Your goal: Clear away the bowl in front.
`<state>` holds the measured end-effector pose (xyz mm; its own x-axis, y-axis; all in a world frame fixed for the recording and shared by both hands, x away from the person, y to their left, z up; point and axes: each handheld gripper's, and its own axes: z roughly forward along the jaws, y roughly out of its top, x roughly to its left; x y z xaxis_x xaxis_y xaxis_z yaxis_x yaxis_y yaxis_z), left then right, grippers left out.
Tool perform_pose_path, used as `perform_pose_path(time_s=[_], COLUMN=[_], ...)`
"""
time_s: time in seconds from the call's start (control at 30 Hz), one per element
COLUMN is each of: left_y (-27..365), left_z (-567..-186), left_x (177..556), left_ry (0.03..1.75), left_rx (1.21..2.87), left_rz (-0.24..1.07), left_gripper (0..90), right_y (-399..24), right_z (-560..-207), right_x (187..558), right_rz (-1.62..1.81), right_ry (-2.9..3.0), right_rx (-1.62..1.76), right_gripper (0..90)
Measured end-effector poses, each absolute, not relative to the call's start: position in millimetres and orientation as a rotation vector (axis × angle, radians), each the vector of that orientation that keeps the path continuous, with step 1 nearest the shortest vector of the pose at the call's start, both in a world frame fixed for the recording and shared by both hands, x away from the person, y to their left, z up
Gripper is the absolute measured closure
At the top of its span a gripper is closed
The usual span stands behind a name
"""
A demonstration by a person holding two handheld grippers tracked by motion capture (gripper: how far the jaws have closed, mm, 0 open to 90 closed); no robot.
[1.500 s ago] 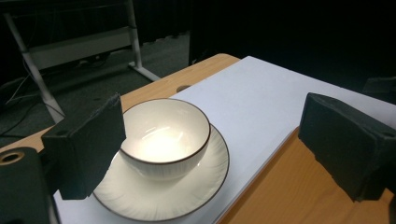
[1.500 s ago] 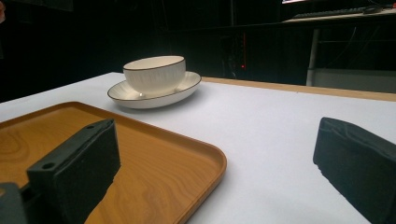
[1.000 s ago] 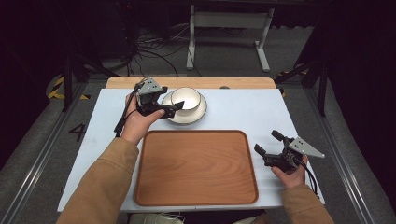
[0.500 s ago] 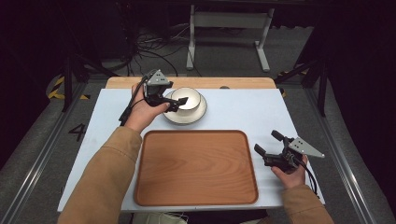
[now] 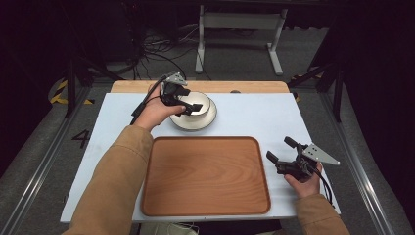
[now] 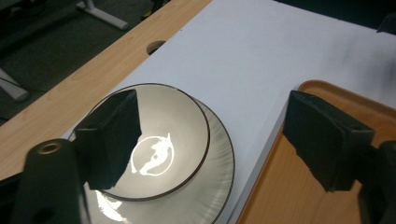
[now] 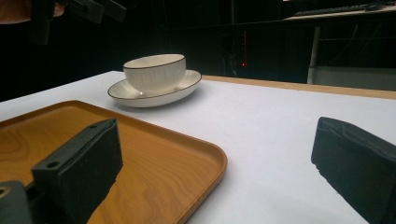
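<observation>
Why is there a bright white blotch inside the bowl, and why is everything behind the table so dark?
Left gripper view: the blotch is lamp glare on the glossy bowl, and the nearby claw pads look soft. High view: light falls on the table while the room behind stays dim. Right gripper view: the background is nearly black.

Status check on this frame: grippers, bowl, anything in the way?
Left hand-held gripper open above the bowl, jaws just closing. Right hand-held gripper open beside the tray. Bowl sits in its plate. Nothing in the way.
</observation>
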<state>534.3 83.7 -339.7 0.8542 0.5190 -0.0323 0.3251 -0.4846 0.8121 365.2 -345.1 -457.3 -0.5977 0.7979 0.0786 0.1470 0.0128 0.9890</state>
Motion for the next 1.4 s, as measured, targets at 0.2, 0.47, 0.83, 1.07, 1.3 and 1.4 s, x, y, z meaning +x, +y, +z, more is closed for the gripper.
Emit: perform_pose_path(time_s=[0.2, 0.47, 0.83, 1.07, 1.3, 1.4], left_y=[83.8, 83.8, 72.8, 61.4, 52.4, 48.6], left_z=[-351.3, -360.4, -381.1, -394.3, -405.9, -409.0], left_x=[545.2, 554.2, 557.0, 556.1, 557.2, 557.1], left_ry=[0.662, 0.675, 0.679, 0.663, 0.672, 0.672], left_rx=[2.161, 2.123, 2.195, 2.253, 2.303, 2.313], left_rz=[0.331, 0.273, 0.204, 0.212, 0.219, 0.231], left_gripper=[27.5, 32.9, 28.8, 29.4, 28.1, 29.5], right_y=[-345.1, -345.6, -345.1, -344.8, -345.1, -345.0], right_z=[-457.3, -457.4, -457.3, -457.2, -457.2, -457.2], right_x=[365.2, 365.5, 365.3, 365.2, 365.2, 365.2], right_rz=[1.630, 1.626, 1.632, 1.629, 1.631, 1.631], right_ry=[1.777, 1.780, 1.782, 1.784, 1.782, 1.783], right_rx=[0.966, 0.965, 0.963, 0.961, 0.962, 0.962], right_gripper=[2.3, 2.5, 3.0, 3.0, 3.0, 3.0])
